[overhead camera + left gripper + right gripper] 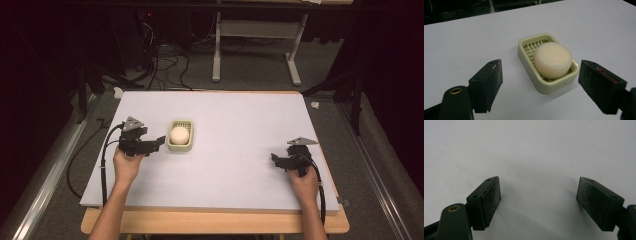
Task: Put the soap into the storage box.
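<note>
Soap (552, 60): a pale round bar sat in the dish, just right of centre in the left gripper view; in the high view it lay left of centre on the table.
Dish (548, 86): a cream slatted tray, flat on the white table (240, 125), its near corner turned toward the camera.
Left gripper (161, 140): jaws spread wide and holding nothing, hovering just left of the dish in the high view; in its own view the two pads stood to either side of the dish, nearer the lower edge.
Right gripper (537, 200): also released and empty, low over bare table at the right of the high view, well apart from the dish.
Likely step: reaching in to take the soap.
Risk, slip: the bar looked smooth and rounded, so a pinch off its middle could squirt it out.
Risk, dish: a jaw coming in low could catch the rim and shove or tip the light tray.
Risk, grip: closing around rim and soap together could drag the dish along.
</note>
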### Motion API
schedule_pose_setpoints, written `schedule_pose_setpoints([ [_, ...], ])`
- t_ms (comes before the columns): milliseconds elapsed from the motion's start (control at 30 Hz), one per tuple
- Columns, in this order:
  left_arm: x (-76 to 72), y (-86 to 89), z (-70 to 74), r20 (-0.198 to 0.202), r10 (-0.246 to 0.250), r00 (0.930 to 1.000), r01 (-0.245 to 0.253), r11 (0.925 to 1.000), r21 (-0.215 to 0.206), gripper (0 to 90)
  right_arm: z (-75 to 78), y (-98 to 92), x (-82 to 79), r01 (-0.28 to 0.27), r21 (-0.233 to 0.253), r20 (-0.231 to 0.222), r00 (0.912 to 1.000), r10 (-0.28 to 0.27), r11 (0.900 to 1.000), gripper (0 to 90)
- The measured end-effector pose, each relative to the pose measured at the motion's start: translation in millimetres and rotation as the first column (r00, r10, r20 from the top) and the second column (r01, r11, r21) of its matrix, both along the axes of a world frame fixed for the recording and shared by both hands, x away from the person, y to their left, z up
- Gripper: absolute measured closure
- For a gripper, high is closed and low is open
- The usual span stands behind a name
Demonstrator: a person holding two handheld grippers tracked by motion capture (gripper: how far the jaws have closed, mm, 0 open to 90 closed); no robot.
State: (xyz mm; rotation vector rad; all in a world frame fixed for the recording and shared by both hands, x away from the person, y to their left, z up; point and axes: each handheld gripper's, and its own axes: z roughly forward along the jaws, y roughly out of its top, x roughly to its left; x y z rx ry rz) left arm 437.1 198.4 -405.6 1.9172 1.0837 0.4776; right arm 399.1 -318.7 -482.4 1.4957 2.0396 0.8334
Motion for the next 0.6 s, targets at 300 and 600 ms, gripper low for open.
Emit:
schedule_pose_setpoints([
  [300, -7.7, 6.0, -3.4, -0.003, 0.000, 1.0000, 0.000, 1.0000, 0.003, 20.1, 0.0, -0.1, 0.0, -0.002, -0.002, 0.001, 1.0000, 0.002, 1.000, 20.1],
  [600, -13.4, 11.6, -10.6, -0.018, 0.005, 0.9998, -0.005, 1.0000, 0.006, 20.0, 0.0, -0.1, 0.0, -0.002, -0.003, 0.001, 1.0000, 0.002, 1.000, 20.1],
])
